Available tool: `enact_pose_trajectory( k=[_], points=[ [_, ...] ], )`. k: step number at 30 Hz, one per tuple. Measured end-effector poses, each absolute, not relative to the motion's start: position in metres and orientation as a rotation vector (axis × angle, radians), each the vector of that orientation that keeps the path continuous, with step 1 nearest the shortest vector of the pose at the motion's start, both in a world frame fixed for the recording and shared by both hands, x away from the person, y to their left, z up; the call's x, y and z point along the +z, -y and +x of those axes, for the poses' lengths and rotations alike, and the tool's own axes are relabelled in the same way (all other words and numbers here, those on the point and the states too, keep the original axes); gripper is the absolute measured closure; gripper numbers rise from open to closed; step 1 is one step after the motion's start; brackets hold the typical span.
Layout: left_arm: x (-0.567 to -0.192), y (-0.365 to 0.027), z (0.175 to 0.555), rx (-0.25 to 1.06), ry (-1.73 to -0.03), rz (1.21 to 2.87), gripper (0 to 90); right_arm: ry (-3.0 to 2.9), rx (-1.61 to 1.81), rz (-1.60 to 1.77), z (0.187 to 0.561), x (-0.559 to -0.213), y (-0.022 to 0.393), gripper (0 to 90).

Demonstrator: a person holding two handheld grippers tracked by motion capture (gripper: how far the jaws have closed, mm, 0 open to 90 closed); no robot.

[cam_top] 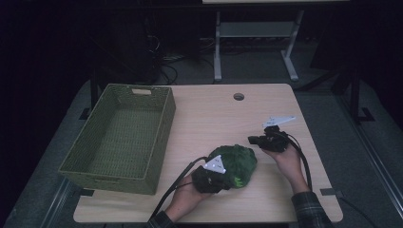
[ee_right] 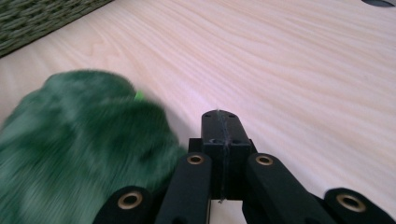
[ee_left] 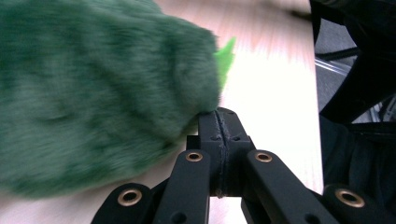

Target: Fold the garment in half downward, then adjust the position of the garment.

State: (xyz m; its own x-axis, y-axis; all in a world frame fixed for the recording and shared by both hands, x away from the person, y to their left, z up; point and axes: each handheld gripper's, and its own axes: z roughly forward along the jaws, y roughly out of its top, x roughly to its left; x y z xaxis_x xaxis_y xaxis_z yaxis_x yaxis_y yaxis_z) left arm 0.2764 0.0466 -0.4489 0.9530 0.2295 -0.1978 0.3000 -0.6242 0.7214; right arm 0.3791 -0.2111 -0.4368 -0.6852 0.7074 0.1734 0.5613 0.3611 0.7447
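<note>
Green plush toy (ee_left: 102, 88): blurred in left gripper view, cut off by the top and left edges; kind of toy not tellable.
Green plush toy, right gripper view (ee_right: 79, 149): smeared, running off the left and bottom edges.
Left gripper (cam_top: 209, 178): in high view largely covered by its grey plate and the hand; jaw tips not discernible there.
Woven basket (ee_right: 42, 16): cut to a corner strip at the top left of right gripper view.
Table hole (ee_right: 379, 2): clipped by the top edge.
Room beyond table (cam_top: 57, 42): too dark to read.
</note>
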Motion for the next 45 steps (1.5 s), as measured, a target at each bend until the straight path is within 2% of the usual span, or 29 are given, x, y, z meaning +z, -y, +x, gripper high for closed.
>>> enact_pose_trajectory(
  k=[6, 13, 25, 45],
  points=[
    [-0.454, -0.033, 0.271, -0.138, -0.345, 2.274, 88.6, -2.511, 1.216, 1.117, 0.393, -0.45, 0.187, 89.9],
    [-0.46, -0.03, 0.28, -0.101, -0.375, 2.27, 88.7, -2.586, 1.194, 1.088, 0.392, -0.456, 0.176, 89.9],
    [-0.463, -0.048, 0.292, -0.051, -0.43, 2.286, 89.0, -2.631, 1.205, 1.072, 0.386, -0.458, 0.183, 89.9],
    [-0.46, -0.089, 0.314, 0.038, -0.548, 2.282, 89.0, -2.667, 1.153, 1.049, 0.344, -0.454, 0.197, 89.9]
  ],
)
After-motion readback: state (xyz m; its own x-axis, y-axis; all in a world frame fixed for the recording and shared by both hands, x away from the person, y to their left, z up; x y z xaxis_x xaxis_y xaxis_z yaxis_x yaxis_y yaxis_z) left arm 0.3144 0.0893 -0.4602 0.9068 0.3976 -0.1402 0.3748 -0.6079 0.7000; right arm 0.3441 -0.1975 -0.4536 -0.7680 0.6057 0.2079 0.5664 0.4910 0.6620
